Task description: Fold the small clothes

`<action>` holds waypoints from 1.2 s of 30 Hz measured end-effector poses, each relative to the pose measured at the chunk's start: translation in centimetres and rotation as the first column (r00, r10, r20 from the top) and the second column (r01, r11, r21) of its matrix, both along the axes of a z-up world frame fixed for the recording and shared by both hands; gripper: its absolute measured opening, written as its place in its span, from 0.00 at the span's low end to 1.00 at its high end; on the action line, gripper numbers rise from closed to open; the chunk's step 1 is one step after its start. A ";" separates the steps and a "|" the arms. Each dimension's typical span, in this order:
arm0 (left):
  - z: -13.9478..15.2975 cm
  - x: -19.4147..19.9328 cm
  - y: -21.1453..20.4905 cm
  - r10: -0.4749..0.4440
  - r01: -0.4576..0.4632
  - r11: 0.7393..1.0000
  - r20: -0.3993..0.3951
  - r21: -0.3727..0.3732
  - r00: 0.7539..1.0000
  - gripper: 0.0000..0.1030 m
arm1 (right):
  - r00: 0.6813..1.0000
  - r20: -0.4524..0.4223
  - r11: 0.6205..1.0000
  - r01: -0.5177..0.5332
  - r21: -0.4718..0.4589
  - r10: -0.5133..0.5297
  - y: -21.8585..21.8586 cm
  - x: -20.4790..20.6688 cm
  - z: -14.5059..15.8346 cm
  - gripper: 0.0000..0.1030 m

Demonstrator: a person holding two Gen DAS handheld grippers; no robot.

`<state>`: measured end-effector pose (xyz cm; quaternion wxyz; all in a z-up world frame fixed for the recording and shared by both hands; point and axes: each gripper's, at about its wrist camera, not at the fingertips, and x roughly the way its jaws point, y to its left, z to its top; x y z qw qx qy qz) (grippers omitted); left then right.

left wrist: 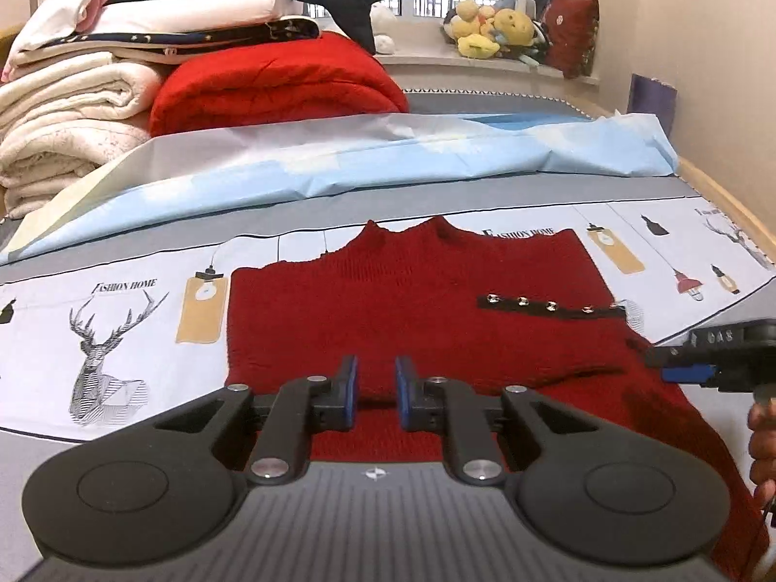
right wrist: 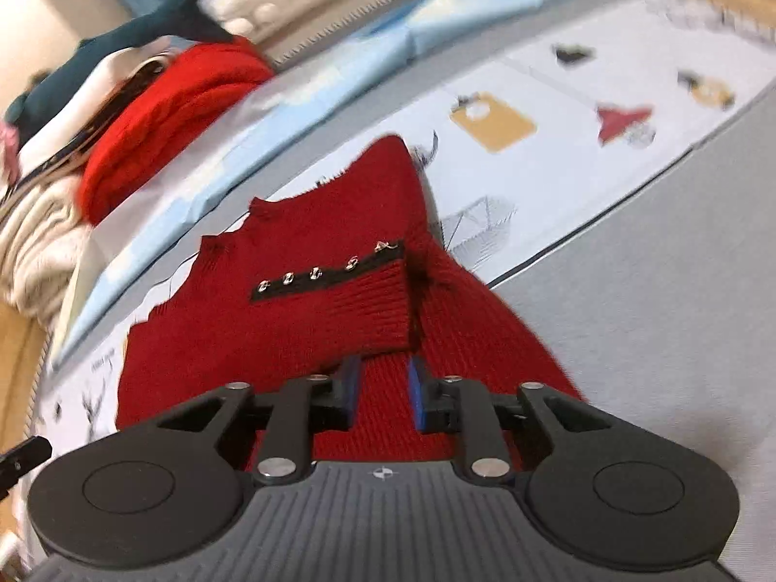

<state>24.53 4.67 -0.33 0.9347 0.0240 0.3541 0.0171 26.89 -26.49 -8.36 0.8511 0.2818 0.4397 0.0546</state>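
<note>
though tilted, both tools [left wrist: 377, 390] over sweater [left wrist: 412, 291]

A dark red knitted sweater [left wrist: 397, 300] is showing a black strip with silver studs [left wrist: 550, 305] at three o'clock. The sheet [left wrist: 121, 339] is showing white with black deer drawings and mustard tags. A bright red blanket [left wrist: 271, 82] is lying at eleven o'clock.

Your right-wrist view is motion-blurred, so the bed [right wrist: 654, 291] prints smear. The sweater's [left wrist: 412, 300] near hem hides behind your left tongs [left wrist: 377, 390], and your hand [left wrist: 762, 441] is cut off at the frame's edge.
</note>
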 end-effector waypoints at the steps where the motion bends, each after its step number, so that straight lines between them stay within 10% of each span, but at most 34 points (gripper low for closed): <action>1: -0.8 0.5 0.0 0.005 -0.005 1.000 -0.020 0.023 1.000 0.17 | 1.000 -0.016 1.000 0.009 0.009 -0.008 0.1 0.5 -0.6 0.44; 7: -1.6 3.5 -1.0 -0.066 0.066 0.998 -0.023 -0.017 0.998 0.25 | 0.997 -0.071 0.999 0.025 -0.026 -0.026 2.0 3.8 -4.0 0.50; 12: -3.3 5.1 -2.0 -0.146 0.138 0.982 -0.052 -0.129 0.988 0.25 | 0.997 0.076 0.991 0.021 -0.132 -0.011 3.9 4.3 -1.8 0.09; 19: -5.0 7.1 -4.1 -0.231 0.224 0.960 -0.019 -0.169 0.973 0.41 | 0.904 0.412 0.987 -0.153 0.057 0.116 4.3 3.9 2.9 0.08; 26: -5.8 9.0 -4.5 -0.272 0.275 0.937 0.043 -0.217 0.961 0.43 | 0.861 0.436 0.922 -0.358 0.150 0.263 6.3 5.3 3.0 0.07; 36: -6.3 9.6 -2.3 -0.264 0.272 0.932 0.069 -0.238 0.962 0.10 | 0.805 0.463 0.844 -0.501 0.193 0.372 9.6 6.1 4.1 0.08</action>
